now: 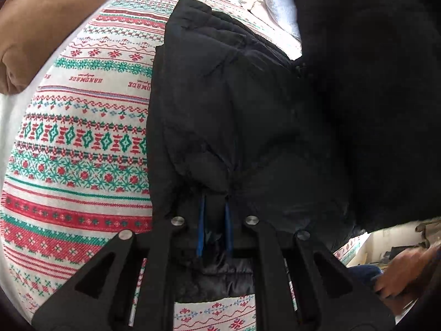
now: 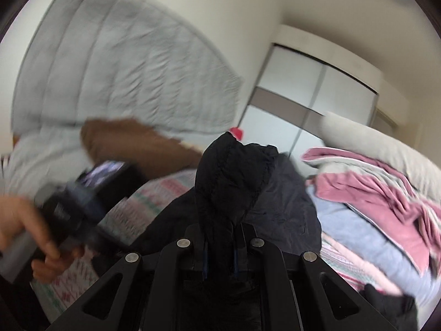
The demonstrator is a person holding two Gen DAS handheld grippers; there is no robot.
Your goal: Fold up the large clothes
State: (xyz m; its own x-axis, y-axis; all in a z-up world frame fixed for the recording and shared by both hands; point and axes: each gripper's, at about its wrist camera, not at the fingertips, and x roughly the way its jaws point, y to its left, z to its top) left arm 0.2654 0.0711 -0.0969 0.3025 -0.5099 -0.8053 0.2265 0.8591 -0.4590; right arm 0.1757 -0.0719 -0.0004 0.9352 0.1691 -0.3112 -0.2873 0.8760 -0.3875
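Observation:
A black padded jacket point(image 1: 234, 110) lies on a bed cover point(image 1: 77, 138) patterned in red, green and white. My left gripper point(image 1: 215, 201) is shut on the jacket's near edge, with black fabric bunched between its blue-padded fingers. In the right wrist view my right gripper point(image 2: 220, 237) is shut on another part of the black jacket point(image 2: 234, 171), which stands up in a peak above the fingers and hangs over the bed. A large dark fold of the jacket point(image 1: 372, 82) fills the right of the left wrist view.
A brown pillow point(image 1: 55, 22) lies at the bed's far left. A pile of pink and light blue clothes point(image 2: 372, 201) sits on the right. A hand point(image 2: 33, 231) holds the other gripper at the left. A white wardrobe point(image 2: 317, 88) stands behind.

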